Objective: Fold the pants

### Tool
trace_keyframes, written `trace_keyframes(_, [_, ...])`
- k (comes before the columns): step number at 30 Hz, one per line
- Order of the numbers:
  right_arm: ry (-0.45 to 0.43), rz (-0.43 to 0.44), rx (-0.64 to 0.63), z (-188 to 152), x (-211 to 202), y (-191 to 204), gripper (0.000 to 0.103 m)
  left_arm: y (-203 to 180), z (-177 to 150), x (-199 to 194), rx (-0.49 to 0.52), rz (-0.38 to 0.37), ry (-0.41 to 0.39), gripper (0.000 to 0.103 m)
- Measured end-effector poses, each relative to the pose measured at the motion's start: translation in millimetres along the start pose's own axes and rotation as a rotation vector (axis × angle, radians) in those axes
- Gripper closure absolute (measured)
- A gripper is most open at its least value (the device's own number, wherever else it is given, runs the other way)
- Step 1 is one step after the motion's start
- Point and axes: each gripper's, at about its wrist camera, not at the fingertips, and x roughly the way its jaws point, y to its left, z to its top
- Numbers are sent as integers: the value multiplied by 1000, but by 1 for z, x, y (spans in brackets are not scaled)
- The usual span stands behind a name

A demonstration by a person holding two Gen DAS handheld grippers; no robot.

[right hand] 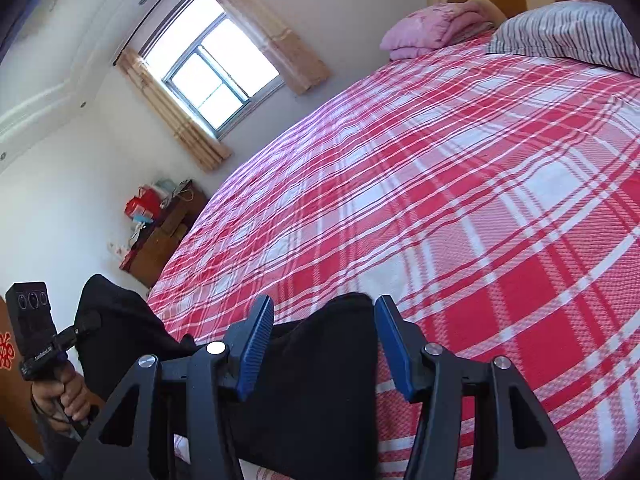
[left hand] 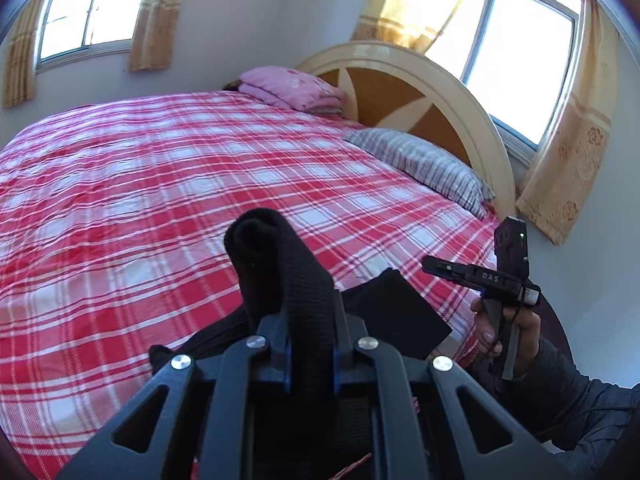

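We see the black pants [left hand: 280,272] bunched at the near edge of the bed [left hand: 160,184], partly lifted off the plaid cover. Our left gripper [left hand: 310,344] is clamped on a thick rolled fold of the pants, the cloth sticking up and forward out of the pinch, the rest hanging down and back toward us. Our right gripper [right hand: 324,344] has its blue pads [right hand: 256,344] spread wide, with a flap of the pants [right hand: 320,380] lying between them but not pinched; pads look clear of the fabric on both sides. In the left view the right hand [left hand: 504,332] sits to the right and a bit beyond the left gripper, just past a flat dark flap of the pants. Key relation, as we judge it: the pants run sideways along the bed edge between the two grippers, left end already held, right end sitting straight ahead inside the open right jaws, so the right gripper is the nearer one for the free end and only needs to close. Long axis beyond that is hard to call, since the cloth is crumpled. A pink blanket [left hand: 292,88] and striped pillow [left hand: 420,164] lie by the headboard [left hand: 440,92], well apart from the pants.
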Motion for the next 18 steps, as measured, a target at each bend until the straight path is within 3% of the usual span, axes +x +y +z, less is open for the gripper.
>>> trace_keyframes(9, [-12,-53,24,1,0,-21,48,-39,22,57,42,-44,73,89])
trace_keyframes(18, [0,-51,31,3,2,-25,48,-70,8,120,95,-48,198,89])
